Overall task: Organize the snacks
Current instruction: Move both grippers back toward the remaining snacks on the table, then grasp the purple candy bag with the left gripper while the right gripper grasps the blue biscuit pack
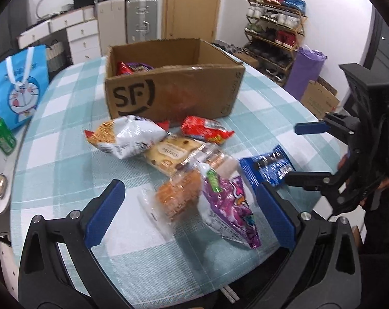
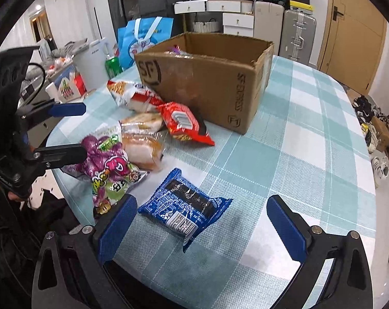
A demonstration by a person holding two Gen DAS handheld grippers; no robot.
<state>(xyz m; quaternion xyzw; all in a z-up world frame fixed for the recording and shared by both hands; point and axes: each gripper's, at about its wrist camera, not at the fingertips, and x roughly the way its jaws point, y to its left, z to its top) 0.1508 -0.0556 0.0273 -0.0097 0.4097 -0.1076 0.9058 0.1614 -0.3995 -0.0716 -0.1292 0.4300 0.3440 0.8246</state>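
From the left wrist, the left gripper [image 1: 192, 211] is spread around a purple bag [image 1: 230, 206] near the table [image 1: 53, 154] edge; the box [image 1: 174, 87] sits at 12 o'clock. From the right wrist, the right gripper [image 2: 202, 226] gapes around a crinkled blue packet [image 2: 184, 206]; bare cloth lies at 2 o'clock.

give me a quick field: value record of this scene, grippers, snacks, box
left gripper: open, empty, over the purple candy bag and clear-wrapped bread
right gripper: open, empty, around the blue packet
cardboard box: open top, some snacks already inside
loose snacks: red bag, white-orange bag, cookie pack, all in front of the box
surface: checked tablecloth
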